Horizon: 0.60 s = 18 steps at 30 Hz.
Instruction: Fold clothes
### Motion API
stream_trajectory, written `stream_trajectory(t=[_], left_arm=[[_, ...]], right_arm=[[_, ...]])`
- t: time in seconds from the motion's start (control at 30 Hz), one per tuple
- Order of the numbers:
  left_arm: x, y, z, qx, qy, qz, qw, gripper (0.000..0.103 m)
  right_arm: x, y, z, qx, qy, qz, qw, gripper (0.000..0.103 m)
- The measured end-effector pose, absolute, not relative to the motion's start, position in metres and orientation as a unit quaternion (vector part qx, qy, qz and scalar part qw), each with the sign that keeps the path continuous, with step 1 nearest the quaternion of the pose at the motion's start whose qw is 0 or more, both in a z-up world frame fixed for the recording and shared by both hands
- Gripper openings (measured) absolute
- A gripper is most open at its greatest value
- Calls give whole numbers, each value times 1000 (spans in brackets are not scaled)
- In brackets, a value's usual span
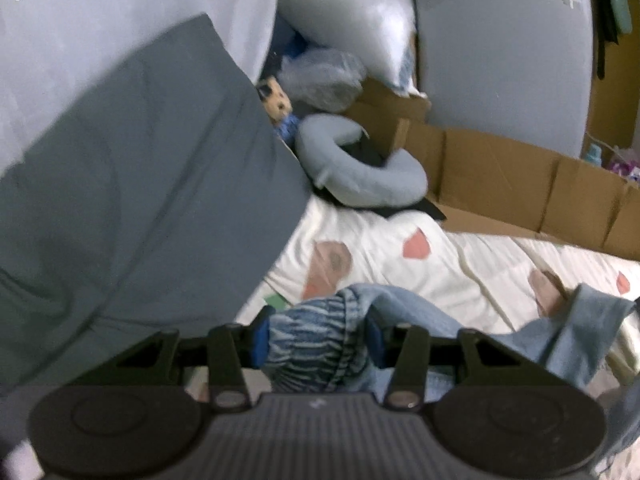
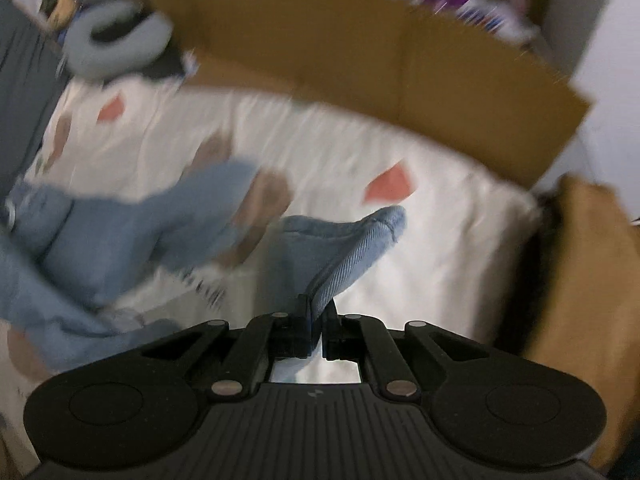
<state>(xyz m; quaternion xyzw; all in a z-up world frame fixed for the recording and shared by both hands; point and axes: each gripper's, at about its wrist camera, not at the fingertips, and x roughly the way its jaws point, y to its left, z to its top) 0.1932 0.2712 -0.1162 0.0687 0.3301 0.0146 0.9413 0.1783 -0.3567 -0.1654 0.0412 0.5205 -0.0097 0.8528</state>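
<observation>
Light blue jeans (image 2: pixel 132 232) here, washed denim, rumpled and sprawled across the cream bedspread (image 2: pixel 440 240) with its pink and brown shapes. In the left wrist view the gathered, striped-looking waistband bunches up thick between the blue pads of the left gripper (image 1: pixel 316 342), jaws about half apart and pressing on that wad of denim, the rest of the jeans (image 1: pixel 560 332) trailing off to the right over the bedspread (image 1: pixel 460 272). Over on the right wrist view, the right gripper (image 2: pixel 318 320) is pinched fully together on a leg end, the ribbed weave of the hem sticking up past the fingers; the picture is smeared with motion blur. Around the bed: a big grey pillow (image 1: pixel 132 184) crowds the left side close beside the left gripper, a pale blue neck pillow (image 1: pixel 360 168) lies at the head of the bedspread, and a wall of brown cardboard (image 1: pixel 520 184) runs along the far edge. A small spotted toy (image 1: pixel 276 100) peeks out behind the grey pillow.
</observation>
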Motion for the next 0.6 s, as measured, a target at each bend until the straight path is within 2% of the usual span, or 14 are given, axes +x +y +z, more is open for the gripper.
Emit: stream_trajectory(t=[0.4, 0.6], left_arm=[[180, 322, -74, 31, 287, 95, 953, 47], [167, 356, -76, 7, 285, 127, 950, 47]], right_arm=[[186, -403, -48, 26, 397, -69, 915, 2], [192, -423, -38, 35, 375, -90, 922, 2]])
